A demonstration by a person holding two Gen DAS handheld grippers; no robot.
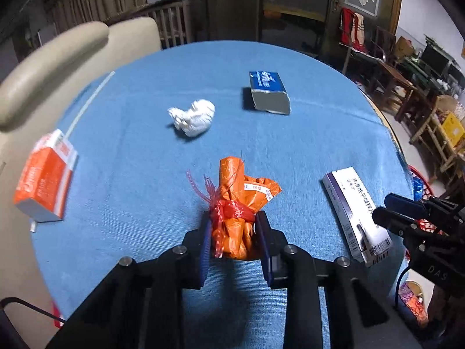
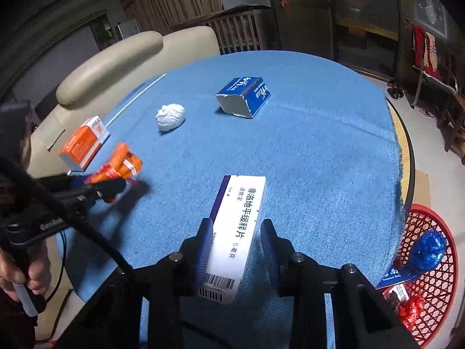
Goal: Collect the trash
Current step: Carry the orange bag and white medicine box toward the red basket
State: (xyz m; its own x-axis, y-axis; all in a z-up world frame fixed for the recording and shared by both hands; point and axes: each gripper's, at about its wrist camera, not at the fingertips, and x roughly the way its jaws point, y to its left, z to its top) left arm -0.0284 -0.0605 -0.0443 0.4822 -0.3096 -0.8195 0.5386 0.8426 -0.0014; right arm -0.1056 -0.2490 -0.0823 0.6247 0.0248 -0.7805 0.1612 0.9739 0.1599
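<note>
On the blue surface (image 1: 145, 160), our left tool (image 1: 232, 232) pinches the orange wrapper (image 1: 235, 203); our right tool (image 2: 232, 244) straddles the white box (image 2: 235, 226), spread. Next, likely both go to the basket (image 2: 430, 290) at four o'clock.

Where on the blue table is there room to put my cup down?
Widest bare stretch: the right side of the blue cloth, between the blue box, the white medicine box and the table edge. Also bare: the far rim behind the blue box. More crowded on the left: crumpled tissue, orange box, orange wrapper bundle.
</note>
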